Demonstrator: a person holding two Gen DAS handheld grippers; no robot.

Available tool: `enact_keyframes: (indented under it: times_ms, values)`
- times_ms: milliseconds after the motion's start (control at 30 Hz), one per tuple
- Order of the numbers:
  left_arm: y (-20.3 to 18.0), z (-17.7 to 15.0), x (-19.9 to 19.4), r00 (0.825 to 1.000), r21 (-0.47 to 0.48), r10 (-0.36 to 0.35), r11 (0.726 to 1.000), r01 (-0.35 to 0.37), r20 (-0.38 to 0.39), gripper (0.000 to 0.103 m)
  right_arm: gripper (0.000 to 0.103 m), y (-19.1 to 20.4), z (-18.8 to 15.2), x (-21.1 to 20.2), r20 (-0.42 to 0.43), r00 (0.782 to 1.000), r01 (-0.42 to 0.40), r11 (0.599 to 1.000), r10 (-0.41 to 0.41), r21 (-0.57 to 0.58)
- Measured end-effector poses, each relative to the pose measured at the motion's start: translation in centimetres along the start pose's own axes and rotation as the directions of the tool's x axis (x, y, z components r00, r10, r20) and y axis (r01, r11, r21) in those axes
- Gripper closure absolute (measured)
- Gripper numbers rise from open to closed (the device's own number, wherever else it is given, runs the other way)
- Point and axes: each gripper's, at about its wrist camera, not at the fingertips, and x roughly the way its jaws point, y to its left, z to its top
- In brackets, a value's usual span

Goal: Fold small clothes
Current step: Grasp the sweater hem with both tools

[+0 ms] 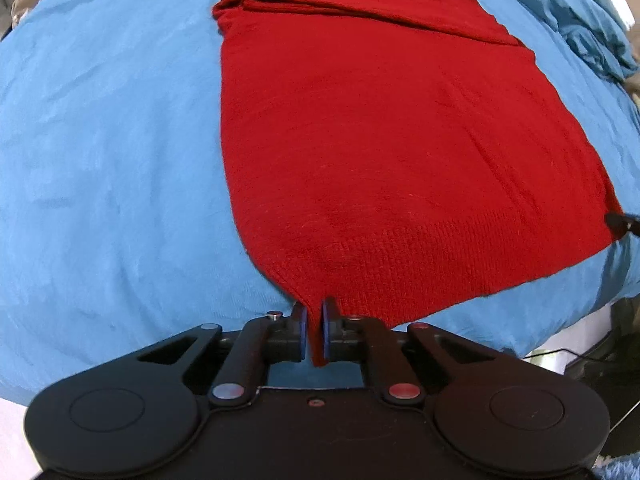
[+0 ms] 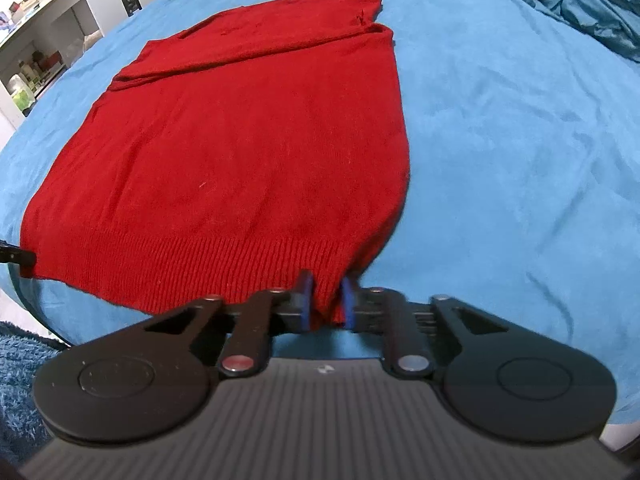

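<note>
A red knit sweater (image 1: 380,140) lies flat on a blue bed cover (image 1: 108,140), sleeves folded in across its far end. My left gripper (image 1: 316,320) is shut on the near left corner of its ribbed hem. My right gripper (image 2: 327,300) is shut on the near right corner of the hem of the sweater (image 2: 240,152). Each gripper's tip shows at the edge of the other view: the right gripper (image 1: 620,222) and the left gripper (image 2: 16,258).
A rumpled blue duvet (image 2: 580,4) is heaped at the far right of the bed cover (image 2: 520,160). White shelves with small items (image 2: 44,40) stand beyond the bed on the left. A blue shaggy rug (image 2: 20,380) lies below the bed's near edge.
</note>
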Motion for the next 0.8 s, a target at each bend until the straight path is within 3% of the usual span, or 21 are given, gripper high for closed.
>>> enact_keyframes:
  times_ms: [200, 400, 533, 633, 800]
  values:
    - [-0.5, 0.4, -2.2, 0.997, -0.005, 0.031, 1.000, -0.031, 0.072, 0.097, 0.081, -0.1, 0.5, -1.5, 0.040, 0.999, -0.021, 1.000, 0.022, -0.012]
    - [-0.6, 2.2, -7.5, 0.974, -0.082, -0.045, 0.995, 0.065, 0.223, 0.098, 0.081, -1.5, 3.1, -4.7, 0.092, 0.990, -0.109, 0.993, 0.104, 0.054]
    - [-0.5, 4.8, -10.5, 0.940, -0.125, -0.079, 0.984, 0.127, 0.332, 0.098, 0.081, -2.7, 6.4, -7.4, 0.164, 0.975, -0.168, 0.981, 0.150, 0.099]
    - [0.1, 7.6, -12.1, 0.905, -0.172, -0.090, 0.969, 0.175, 0.417, 0.098, 0.082, -3.6, 9.9, -8.8, 0.231, 0.955, -0.219, 0.967, 0.184, 0.133]
    - [2.2, 15.3, -12.4, 0.853, -0.262, -0.045, 0.942, 0.209, 0.520, 0.098, 0.082, -4.4, 17.7, -8.2, 0.327, 0.923, -0.266, 0.950, 0.203, 0.161]
